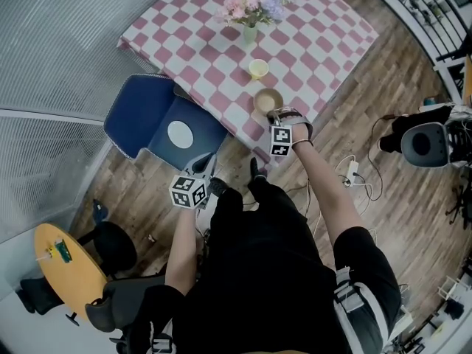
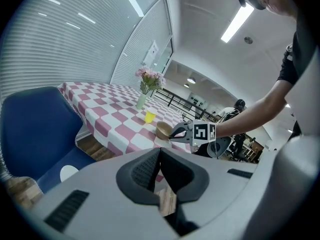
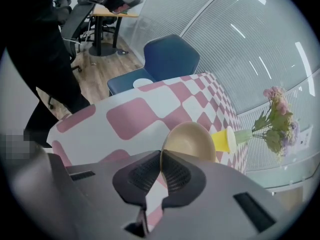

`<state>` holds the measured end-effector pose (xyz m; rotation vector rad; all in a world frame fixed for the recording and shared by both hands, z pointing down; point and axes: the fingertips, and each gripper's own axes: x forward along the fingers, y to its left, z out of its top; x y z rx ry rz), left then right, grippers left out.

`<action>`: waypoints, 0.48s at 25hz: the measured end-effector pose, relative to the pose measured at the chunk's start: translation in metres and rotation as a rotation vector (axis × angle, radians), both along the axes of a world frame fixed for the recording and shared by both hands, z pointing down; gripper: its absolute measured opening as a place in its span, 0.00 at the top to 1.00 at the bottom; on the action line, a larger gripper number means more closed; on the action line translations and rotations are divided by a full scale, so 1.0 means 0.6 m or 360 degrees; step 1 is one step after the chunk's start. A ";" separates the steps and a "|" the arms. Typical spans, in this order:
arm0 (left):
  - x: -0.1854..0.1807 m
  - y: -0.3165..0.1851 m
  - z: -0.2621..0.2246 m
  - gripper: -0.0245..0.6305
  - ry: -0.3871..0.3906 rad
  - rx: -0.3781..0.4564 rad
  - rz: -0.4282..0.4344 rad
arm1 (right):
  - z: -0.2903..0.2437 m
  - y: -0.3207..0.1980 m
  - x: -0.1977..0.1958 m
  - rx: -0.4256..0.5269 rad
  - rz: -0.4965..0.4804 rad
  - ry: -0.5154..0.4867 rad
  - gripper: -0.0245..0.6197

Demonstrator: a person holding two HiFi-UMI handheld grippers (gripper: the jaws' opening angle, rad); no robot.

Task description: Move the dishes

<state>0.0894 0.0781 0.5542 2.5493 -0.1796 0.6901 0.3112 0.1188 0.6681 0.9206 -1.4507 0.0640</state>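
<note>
Right gripper is clamped on the near rim of the bowl, which lies at its 12 o'clock by the table edge. Bowl is tan, round and empty, with the cup at its 11. Left gripper hangs back at 8 o'clock, jaws together on nothing.

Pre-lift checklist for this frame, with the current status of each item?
1. Right gripper shut on the bowl at its rim: ok.
2. Left gripper shut, nothing between its jaws, away from the table: ok.
3. Yellow cup apart from the bowl: ok in the head view.
4. Flower vase beyond the cup, out of the way: ok.
5. Bowl empty: ok, nothing shows inside.
6. Bowl flat on the table or lifted: cannot tell.
</note>
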 end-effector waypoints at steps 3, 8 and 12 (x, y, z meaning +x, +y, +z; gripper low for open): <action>0.028 0.008 -0.005 0.93 0.0002 0.0009 -0.0006 | 0.000 0.012 0.033 -0.0005 0.0012 0.0002 0.92; 0.071 0.017 -0.005 0.93 -0.0010 0.0007 -0.0028 | -0.003 0.015 0.094 0.0011 0.0051 -0.0002 0.92; 0.105 0.020 -0.008 0.93 -0.0012 0.0014 -0.0055 | -0.002 0.010 0.136 0.0024 0.0066 -0.0006 0.92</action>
